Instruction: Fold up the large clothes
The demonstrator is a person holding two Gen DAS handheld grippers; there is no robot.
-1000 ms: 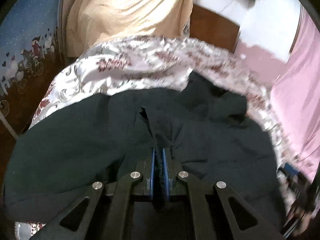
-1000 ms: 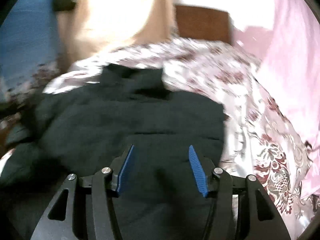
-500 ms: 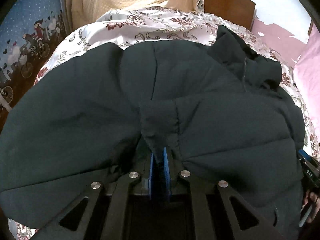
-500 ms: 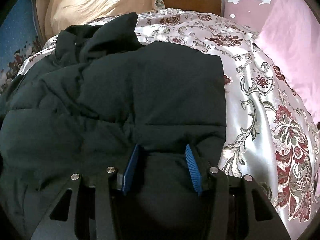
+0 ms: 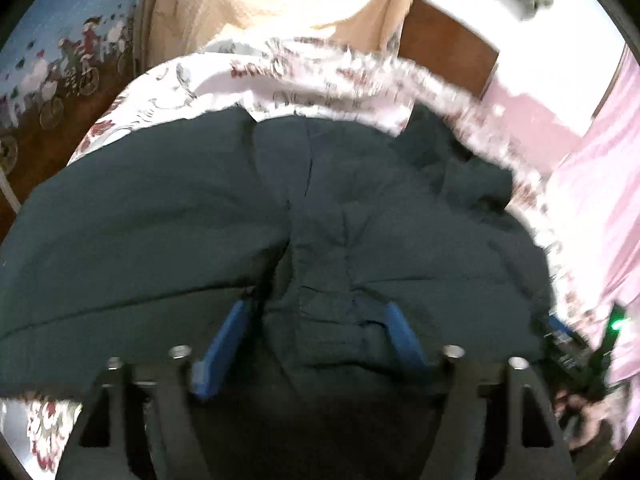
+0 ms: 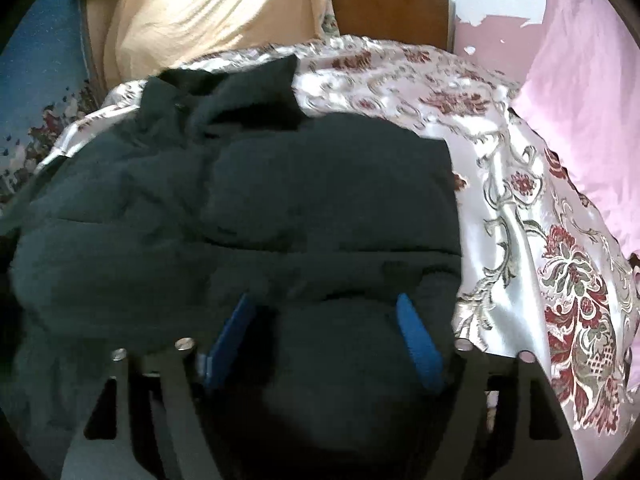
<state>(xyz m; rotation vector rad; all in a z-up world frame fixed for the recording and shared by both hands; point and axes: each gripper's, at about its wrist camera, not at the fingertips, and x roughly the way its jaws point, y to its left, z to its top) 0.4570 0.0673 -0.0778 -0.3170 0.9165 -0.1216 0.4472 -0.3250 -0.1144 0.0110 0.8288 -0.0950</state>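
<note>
Left wrist view first, and it is blurred: the dark, puffy quilted jacket (image 5: pixel 200 216) lies spread over the bed's shiny white bedspread with red floral scrolls (image 5: pixel 208 80), filling most of what we can see. The left claw (image 5: pixel 316 332) sits low over the jacket's near edge, its blue-padded fingers (image 5: pixel 224 340) spread wide and opening at this very moment, with a bunched ridge of jacket fabric rising between them, though the pads stand clear of it on both sides. At the jacket's right edge, part of the other black tool with a green light (image 5: pixel 616 322) pokes into view. Over to the right wrist view, much sharper: the same jacket (image 6: pixel 320 200) lies on the bedspread (image 6: pixel 520 216), its collar or hood end heaped at the jacket's far side, towards the brown wooden headboard (image 6: pixel 392 4). The right claw (image 6: pixel 324 336) is also opening, blue fingers (image 6: pixel 416 340) set well apart, a rounded mound of jacket fabric sitting between them with no pinch on it that I can see. Right of the jacket the bedspread is bare and glossy, and beyond that hangs a pale pink cloth (image 6: pixel 580 100). Beyond the jacket's collar end, left of the headboard, a cream-yellow fabric (image 6: pixel 208 12) is draped, with a blue patterned wall panel (image 6: pixel 36 92) further left.
</note>
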